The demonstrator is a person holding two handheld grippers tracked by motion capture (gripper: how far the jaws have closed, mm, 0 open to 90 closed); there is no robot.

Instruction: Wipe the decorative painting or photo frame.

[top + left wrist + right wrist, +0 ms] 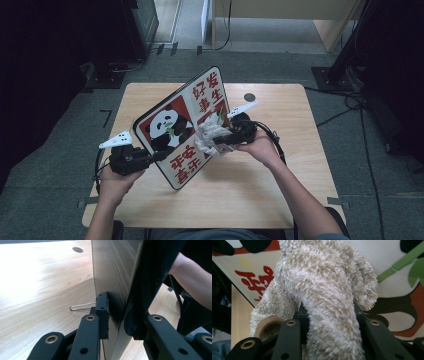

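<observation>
A panda sign board (185, 130) with red characters stands tilted on its lower edge on the wooden table (280, 200). My left gripper (159, 155) is shut on the board's lower left edge. In the left gripper view the board (112, 272) runs edge-on between the jaws of that gripper (120, 320). My right gripper (222, 136) is shut on a fluffy beige cloth (206, 142) and holds it against the printed face. In the right gripper view the cloth (324, 290) bulges out from between the jaws of my right gripper (329, 322), in front of the board (392, 290).
A dark round cable hole (249, 97) lies in the table behind the board. A thin wire loop (80, 307) sticks out by the left pad, over the tabletop (37, 290). Cables and dark equipment stand on the floor around the table.
</observation>
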